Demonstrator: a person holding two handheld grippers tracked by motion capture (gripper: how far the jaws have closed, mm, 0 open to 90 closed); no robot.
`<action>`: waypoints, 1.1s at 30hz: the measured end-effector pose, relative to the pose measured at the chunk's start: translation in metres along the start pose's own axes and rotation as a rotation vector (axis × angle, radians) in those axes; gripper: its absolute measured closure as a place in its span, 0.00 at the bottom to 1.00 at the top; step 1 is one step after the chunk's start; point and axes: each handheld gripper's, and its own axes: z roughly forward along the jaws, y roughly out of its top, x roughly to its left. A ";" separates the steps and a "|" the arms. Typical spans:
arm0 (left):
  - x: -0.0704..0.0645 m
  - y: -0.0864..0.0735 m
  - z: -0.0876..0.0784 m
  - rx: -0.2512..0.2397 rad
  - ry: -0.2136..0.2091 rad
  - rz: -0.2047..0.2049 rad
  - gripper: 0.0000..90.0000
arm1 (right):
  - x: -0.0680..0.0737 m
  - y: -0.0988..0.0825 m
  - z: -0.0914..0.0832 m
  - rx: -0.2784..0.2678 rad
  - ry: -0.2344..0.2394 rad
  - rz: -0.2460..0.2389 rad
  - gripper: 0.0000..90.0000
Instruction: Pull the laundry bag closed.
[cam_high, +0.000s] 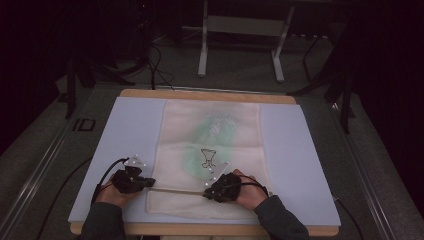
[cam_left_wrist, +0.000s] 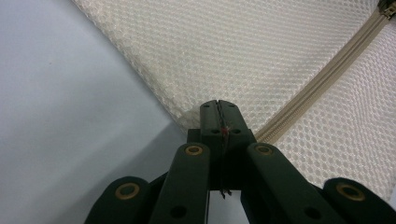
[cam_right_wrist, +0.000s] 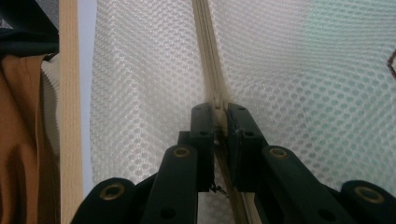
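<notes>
Both grippers clamped on a mesh laundry bag's zipper line

Left gripper (cam_left_wrist: 218, 116) pinches the mesh bag (cam_high: 210, 150) at its corner; right gripper (cam_right_wrist: 219, 122) is closed on the zipper (cam_right_wrist: 205, 51). The bag lies flat on the blue-grey mat (cam_high: 300, 150) (green garment inside). Best keep the corner anchored and pull straight along the zipper track.

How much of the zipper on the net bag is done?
Done: the mesh bag lies flat on the table with something green inside. In hand: the left gripper is shut on the bag's edge beside the zipper, and the right gripper is shut on the zipper line. Left: sliding it along; how far it has gone I cannot tell.
</notes>
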 end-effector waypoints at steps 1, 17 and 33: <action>0.000 0.000 0.000 0.000 0.000 0.000 1.00 | 0.000 -0.001 0.000 -0.004 -0.003 0.001 0.91; 0.000 0.000 0.000 -0.001 -0.001 -0.002 1.00 | -0.004 -0.017 -0.011 0.005 -0.012 0.020 0.91; 0.000 0.000 0.000 -0.001 0.000 -0.001 1.00 | -0.005 -0.030 -0.023 0.016 -0.027 0.040 0.91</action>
